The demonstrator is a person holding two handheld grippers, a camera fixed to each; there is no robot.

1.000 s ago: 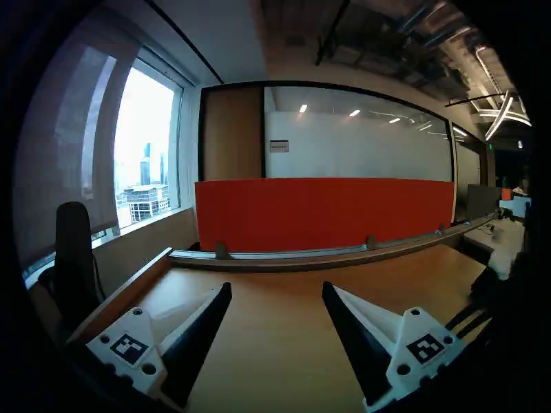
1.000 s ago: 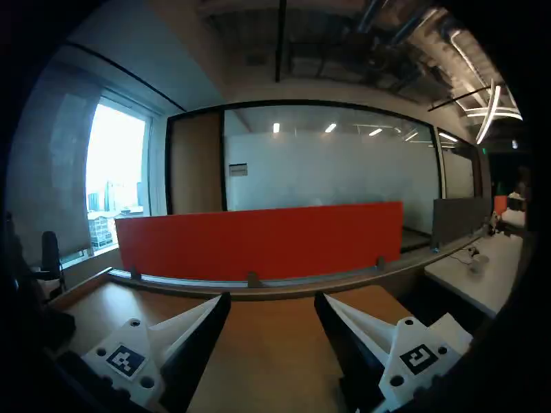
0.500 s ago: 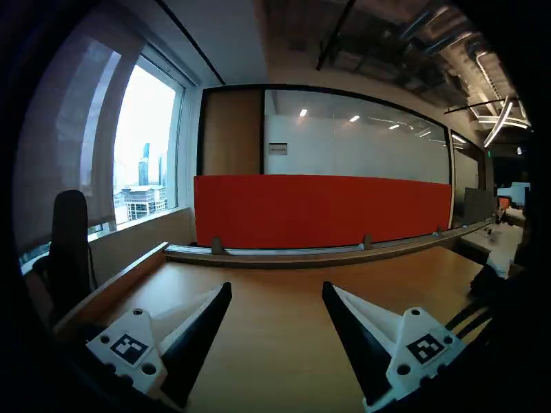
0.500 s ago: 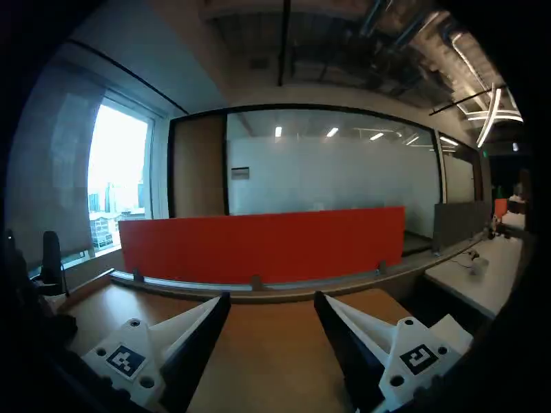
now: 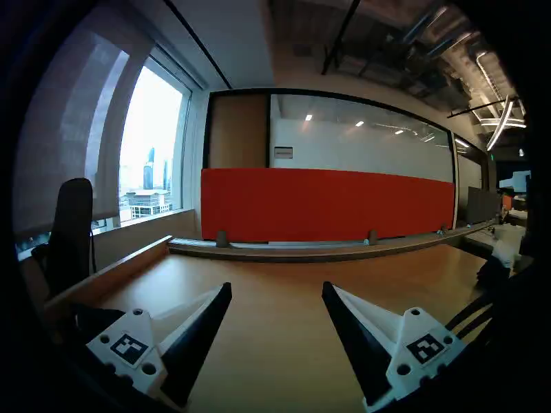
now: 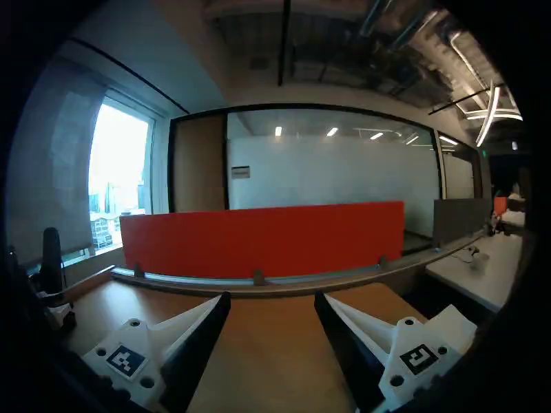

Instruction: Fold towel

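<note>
Wooden desk (image 5: 275, 268): beneath both grippers
Left gripper (image 5: 276, 285): released, fingers apart, grasping nothing
Right gripper (image 6: 272, 295): released, fingers apart, grasping nothing
Red partition (image 5: 324, 203): along desk's far edge
Towel: whereabouts cannot tell

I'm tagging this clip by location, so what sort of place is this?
Most likely an open-plan office: a wooden desk backed by a red divider screen, a glass partition wall behind it, and a black office chair by the window.

tongs (image 5: 276, 286) (image 6: 272, 296) 2 | wooden desk (image 5: 386, 265) 1 | red divider (image 5: 324, 204) 1 | window (image 5: 151, 172) 1
</note>
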